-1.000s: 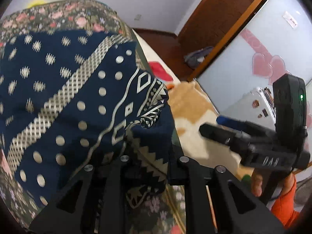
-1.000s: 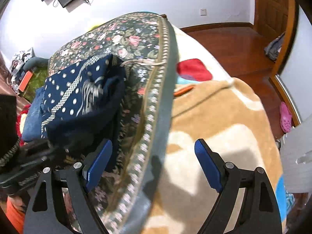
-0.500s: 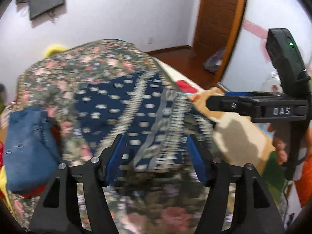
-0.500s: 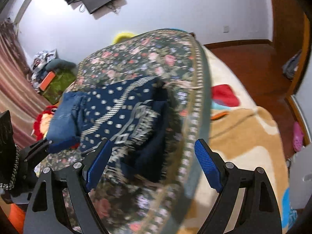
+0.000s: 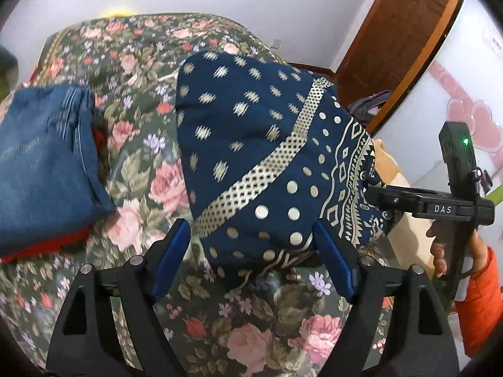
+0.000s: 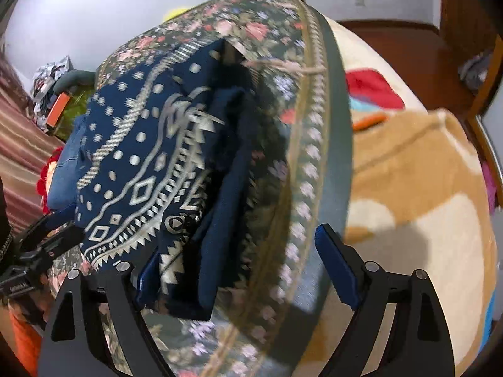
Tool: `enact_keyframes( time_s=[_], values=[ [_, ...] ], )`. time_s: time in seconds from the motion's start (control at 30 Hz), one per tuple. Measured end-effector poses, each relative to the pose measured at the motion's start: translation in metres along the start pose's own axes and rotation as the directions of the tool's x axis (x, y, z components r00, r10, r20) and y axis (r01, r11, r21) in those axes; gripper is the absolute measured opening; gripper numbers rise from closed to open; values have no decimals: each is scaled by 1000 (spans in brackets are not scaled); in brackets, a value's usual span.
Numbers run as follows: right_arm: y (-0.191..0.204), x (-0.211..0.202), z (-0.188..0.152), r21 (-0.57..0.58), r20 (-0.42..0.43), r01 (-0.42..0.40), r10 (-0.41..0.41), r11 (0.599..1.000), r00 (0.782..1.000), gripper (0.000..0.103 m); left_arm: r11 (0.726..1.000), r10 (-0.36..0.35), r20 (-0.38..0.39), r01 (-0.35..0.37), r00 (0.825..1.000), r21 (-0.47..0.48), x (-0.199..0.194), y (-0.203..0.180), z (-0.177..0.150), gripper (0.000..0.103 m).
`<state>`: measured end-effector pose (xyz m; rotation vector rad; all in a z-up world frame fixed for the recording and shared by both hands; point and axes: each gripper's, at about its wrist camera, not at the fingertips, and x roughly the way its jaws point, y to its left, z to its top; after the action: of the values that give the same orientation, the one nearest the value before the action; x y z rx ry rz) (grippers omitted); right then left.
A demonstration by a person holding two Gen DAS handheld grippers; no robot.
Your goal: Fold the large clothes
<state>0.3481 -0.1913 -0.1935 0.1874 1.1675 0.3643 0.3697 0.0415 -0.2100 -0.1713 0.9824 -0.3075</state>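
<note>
Navy patterned garment [image 5: 267, 169] now released: left gripper [image 5: 251, 260], clamped on its corner a second ago, jaws wide apart just behind the folded bundle. Right gripper [image 6: 242, 270] jaws also apart, empty, straddling the bundle's near edge. Bundle lying on the floral bedspread [image 5: 141, 144], beside folded jeans [image 5: 41, 163]. Likely fold finished, or only tidying left. Right-wrist view motion-blurred; layers underneath hidden, neatness of the edges hard to judge.
</note>
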Motion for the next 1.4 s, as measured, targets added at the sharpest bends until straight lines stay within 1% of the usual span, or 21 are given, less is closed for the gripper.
enact_keyframes(
  time_s=[0.07, 0.13, 0.17, 0.23, 0.3, 0.43, 0.5, 0.57, 0.63, 0.77, 0.83, 0.87, 0.93, 0.97, 1.07, 1.1, 1.17, 1.23, 1.3, 1.33, 1.4],
  values=[
    [-2, -6, -1, -4, 7, 9, -9, 1000, 1000, 87, 1000, 10, 4, -10, 1000, 0, -4, 2, -4, 80],
    [0, -16, 0, -19, 23, 30, -29, 999, 999, 87, 995, 92, 23, -92, 996, 24, -11, 2, -5, 80],
    [2, -18, 1, -26, 28, 36, -35, 999, 999, 87, 993, 113, 31, -114, 993, 36, -13, 2, -6, 80],
    [7, -27, 3, -45, 46, 46, -44, 998, 998, 87, 981, 175, 64, -180, 982, 68, -22, 2, -6, 80],
    [13, -33, 6, -63, 70, 53, -49, 997, 996, 87, 968, 219, 95, -228, 971, 104, -29, -1, -5, 80],
    [22, -37, 16, -69, 107, 24, -17, 997, 994, 87, 950, 253, 159, -276, 954, 147, -39, -9, 3, 80],
    [25, -35, 22, -61, 113, -5, 11, 998, 994, 87, 952, 242, 175, -268, 954, 146, -40, -11, 12, 81],
    [27, -28, 28, -49, 104, -34, 39, 998, 994, 87, 959, 224, 175, -248, 959, 136, -36, -10, 20, 82],
    [29, -18, 33, -39, 91, -52, 55, 998, 994, 87, 971, 192, 161, -212, 968, 114, -28, -5, 31, 82],
    [27, 10, 43, -32, 35, -66, 67, 997, 997, 87, 994, 95, 103, -99, 990, 34, -2, 10, 50, 82],
    [22, 23, 46, -9, 1, -82, 82, 997, 997, 87, 999, 2, 44, 0, 999, -40, 17, 22, 59, 82],
    [19, 29, 48, 5, -16, -104, 104, 995, 994, 87, 998, -25, 27, 27, 999, -64, 23, 25, 60, 82],
    [13, 41, 52, 47, -45, -160, 162, 986, 986, 88, 985, -107, -27, 102, 994, -136, 44, 36, 64, 83],
    [10, 44, 53, 58, -53, -178, 181, 982, 982, 89, 982, -114, -29, 108, 993, -153, 49, 38, 65, 89],
    [6, 53, 59, 73, -67, -217, 221, 974, 973, 95, 962, -180, -35, 168, 983, -215, 66, 48, 66, 93],
    [4, 59, 61, 88, -76, -232, 239, 969, 968, 97, 949, -213, -42, 197, 976, -247, 71, 53, 66, 93],
    [0, 68, 62, 128, -101, -270, 284, 954, 954, 97, 909, -285, -47, 254, 957, -330, 84, 63, 65, 94],
    [-4, 75, 63, 166, -115, -318, 339, 933, 934, 97, 879, -329, -50, 286, 943, -382, 94, 69, 63, 98],
    [-6, 78, 64, 185, -113, -338, 362, 923, 925, 99, 851, -365, -43, 314, 930, -421, 102, 73, 61, 98],
    [-6, 78, 64, 189, -112, -341, 366, 921, 924, 99, 841, -378, -36, 327, 925, -430, 103, 74, 61, 98],
    [-2, 76, 63, 184, -110, -344, 367, 921, 924, 96, 839, -382, -36, 330, 923, -433, 102, 73, 61, 98]
  ],
)
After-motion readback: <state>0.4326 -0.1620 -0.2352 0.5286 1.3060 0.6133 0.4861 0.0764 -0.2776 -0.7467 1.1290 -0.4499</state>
